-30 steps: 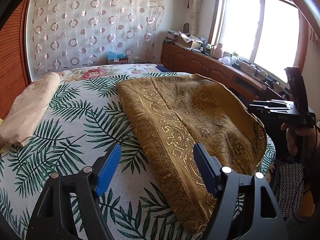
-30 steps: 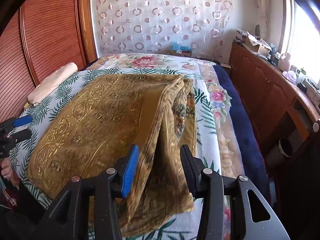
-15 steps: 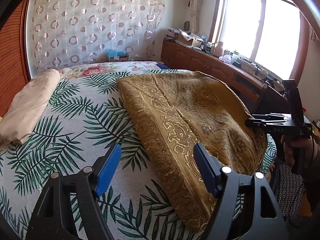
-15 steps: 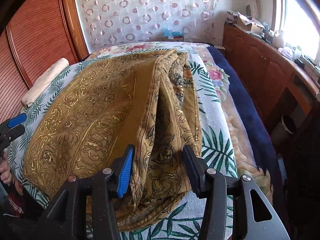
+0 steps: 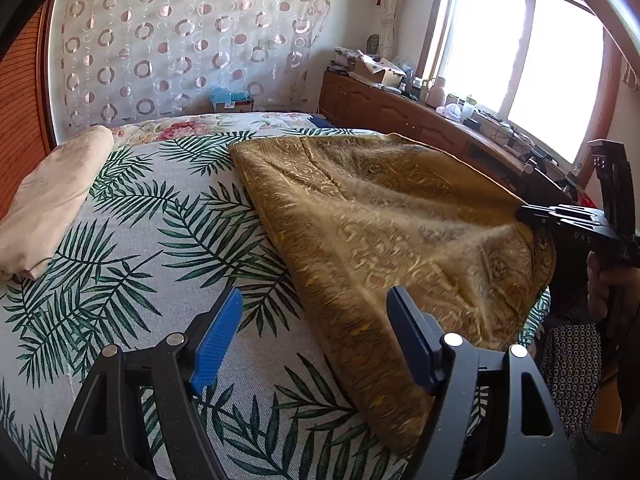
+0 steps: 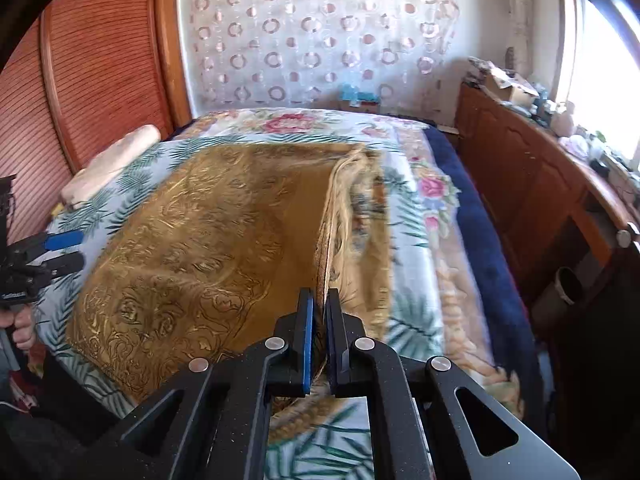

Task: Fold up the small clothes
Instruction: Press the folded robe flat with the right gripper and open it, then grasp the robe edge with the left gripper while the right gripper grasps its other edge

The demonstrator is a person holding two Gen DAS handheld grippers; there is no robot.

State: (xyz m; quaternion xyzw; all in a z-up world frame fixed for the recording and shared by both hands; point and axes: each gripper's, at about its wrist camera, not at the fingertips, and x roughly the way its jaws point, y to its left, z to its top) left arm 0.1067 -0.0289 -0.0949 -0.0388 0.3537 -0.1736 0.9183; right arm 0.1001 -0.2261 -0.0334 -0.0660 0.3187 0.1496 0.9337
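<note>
The bed (image 5: 132,240) has a white cover with big green palm leaves, and a flowery blanket (image 6: 288,122) shows at its far end. A gold cloth (image 5: 360,220) with swirly patterns lies on the cover, ahead of the open left gripper (image 5: 314,338) and off to its right side. A folded beige cloth (image 5: 52,200) lies far ahead on its left.

Bare bedsheet (image 5: 132,264) lies open between pillow (image 5: 52,200) and cloth (image 5: 380,220).
</note>
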